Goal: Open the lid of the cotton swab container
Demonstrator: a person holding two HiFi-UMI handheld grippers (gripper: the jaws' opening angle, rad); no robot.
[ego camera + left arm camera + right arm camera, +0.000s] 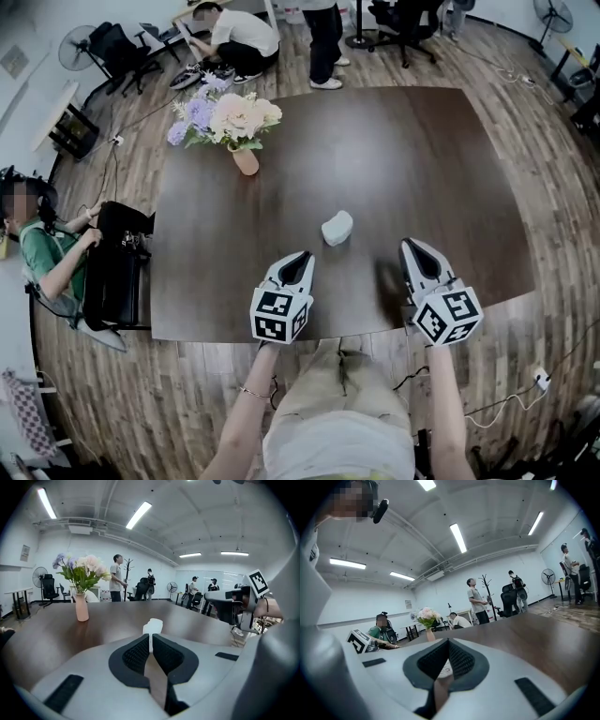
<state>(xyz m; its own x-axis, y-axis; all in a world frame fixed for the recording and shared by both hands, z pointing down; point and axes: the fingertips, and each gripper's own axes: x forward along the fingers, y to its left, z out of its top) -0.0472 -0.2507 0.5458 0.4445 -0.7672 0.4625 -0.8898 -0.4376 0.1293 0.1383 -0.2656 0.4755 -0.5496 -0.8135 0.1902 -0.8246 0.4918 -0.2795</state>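
The left gripper [302, 255] and right gripper [412, 246] sit closest, over the near edge of the dark brown table [422, 159], marker cubes toward the person. Both have their jaws pressed together with nothing between them, as the left gripper view [151, 637] and the right gripper view [448, 641] each show.

The cotton swab container [337, 228] lies on the table with its long axis slanting from lower left to upper right in the head view. It is ahead of both grippers and between them, nearer the left one and touching neither. In the left gripper view it shows just past the jaw tips, almost in line with them [153, 626]. It is small, white and rounded, lid on. A vase of flowers [234, 127] stands well beyond it.
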